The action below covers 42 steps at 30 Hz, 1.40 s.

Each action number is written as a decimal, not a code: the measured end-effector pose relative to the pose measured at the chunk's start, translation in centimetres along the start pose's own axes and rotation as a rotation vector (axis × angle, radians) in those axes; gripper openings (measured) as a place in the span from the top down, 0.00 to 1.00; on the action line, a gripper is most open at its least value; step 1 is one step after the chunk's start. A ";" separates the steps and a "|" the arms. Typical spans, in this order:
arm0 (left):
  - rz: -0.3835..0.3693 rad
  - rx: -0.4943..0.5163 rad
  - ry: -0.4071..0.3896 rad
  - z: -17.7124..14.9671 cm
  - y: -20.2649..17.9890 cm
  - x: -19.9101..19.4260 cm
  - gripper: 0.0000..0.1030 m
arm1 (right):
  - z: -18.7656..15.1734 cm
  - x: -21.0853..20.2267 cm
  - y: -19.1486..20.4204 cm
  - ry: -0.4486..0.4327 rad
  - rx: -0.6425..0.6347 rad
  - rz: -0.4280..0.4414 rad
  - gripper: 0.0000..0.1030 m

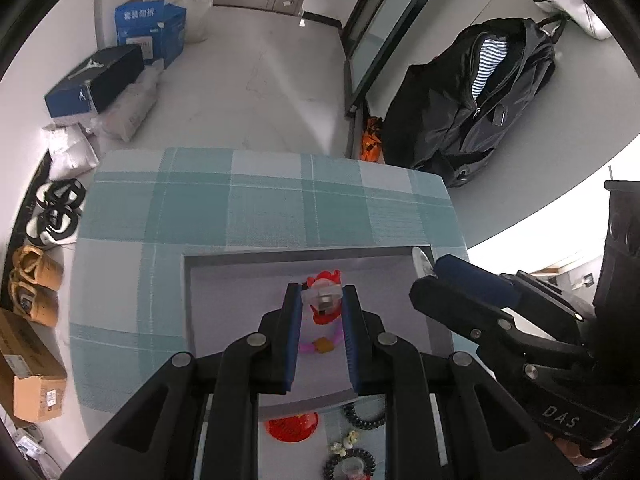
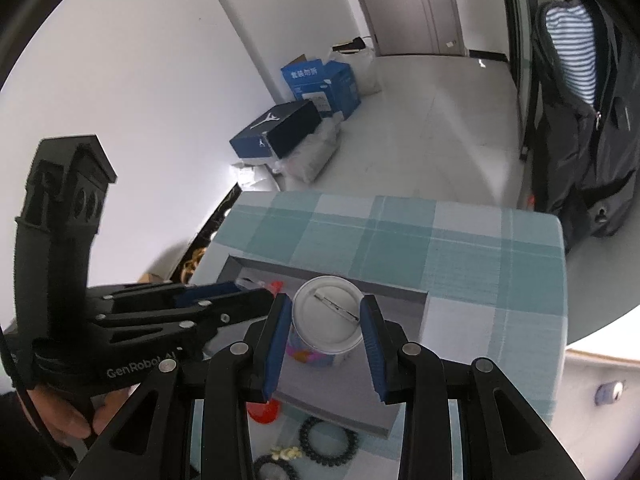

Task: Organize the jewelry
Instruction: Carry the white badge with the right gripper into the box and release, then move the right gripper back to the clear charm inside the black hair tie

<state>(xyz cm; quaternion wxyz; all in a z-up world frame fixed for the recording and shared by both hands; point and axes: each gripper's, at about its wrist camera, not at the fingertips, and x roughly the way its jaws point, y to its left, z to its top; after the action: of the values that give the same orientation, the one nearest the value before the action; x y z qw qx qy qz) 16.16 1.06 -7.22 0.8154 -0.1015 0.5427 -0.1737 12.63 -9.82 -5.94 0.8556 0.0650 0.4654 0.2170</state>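
My left gripper [image 1: 322, 299] is shut on a red cartoon hair clip [image 1: 325, 298] and holds it over the grey tray [image 1: 224, 292]. A pink bead bracelet with an orange bead [image 1: 323, 345] lies in the tray under it. My right gripper [image 2: 326, 312] is shut on a round white pin badge [image 2: 327, 314], seen from its back with the pin, above the tray [image 2: 416, 302]. In the left wrist view the right gripper [image 1: 430, 274] holds the badge's edge [image 1: 420, 260] at the tray's right rim. The left gripper [image 2: 264, 294] shows at the left in the right wrist view.
Near the table's front edge lie black spiral hair ties [image 1: 364, 418], [image 2: 328, 440], a red round piece [image 1: 292, 426] and a small flower clip [image 1: 345, 442]. The teal checked tablecloth [image 1: 280, 200] covers a small table. Boxes, shoes and a black bag [image 1: 480, 100] stand on the floor.
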 end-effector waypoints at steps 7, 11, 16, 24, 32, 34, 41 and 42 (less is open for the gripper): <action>-0.014 -0.017 0.030 0.5 0.3 1.0 0.86 | 0.3 0.8 -0.4 0.023 0.026 0.016 0.67; -0.038 -0.040 0.038 0.7 0.8 1.4 0.86 | 0.1 1.2 -0.5 0.038 0.040 0.015 0.67; -0.110 -0.085 0.060 1.1 1.6 1.4 0.85 | 0.0 1.9 -0.8 0.060 0.065 0.007 0.65; -0.129 -0.115 0.015 1.1 2.3 0.1 0.35 | 0.4 0.2 -1.3 -0.014 0.107 0.010 0.51; -0.066 -0.109 -0.030 0.3 2.2 -1.0 0.35 | 0.5 -1.7 -1.4 -0.065 0.110 0.006 0.49; -0.048 -0.103 -0.041 0.0 2.1 -1.1 0.35 | 0.5 -2.1 -1.5 -0.078 0.111 0.002 0.46; 0.008 -0.079 -0.097 -1.2 1.9 -2.8 0.35 | 0.1 -3.4 -1.4 -0.109 0.098 -0.010 0.37; 0.018 -0.079 -0.102 -1.4 1.9 -2.9 0.35 | 0.0 -3.5 -1.4 -0.110 0.095 -0.016 0.35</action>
<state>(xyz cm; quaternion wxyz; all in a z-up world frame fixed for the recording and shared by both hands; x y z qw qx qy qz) 14.16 4.03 -5.94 0.8389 -0.1374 0.5077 -0.1397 11.36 -12.59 -3.68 0.8776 0.1135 0.4278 0.1840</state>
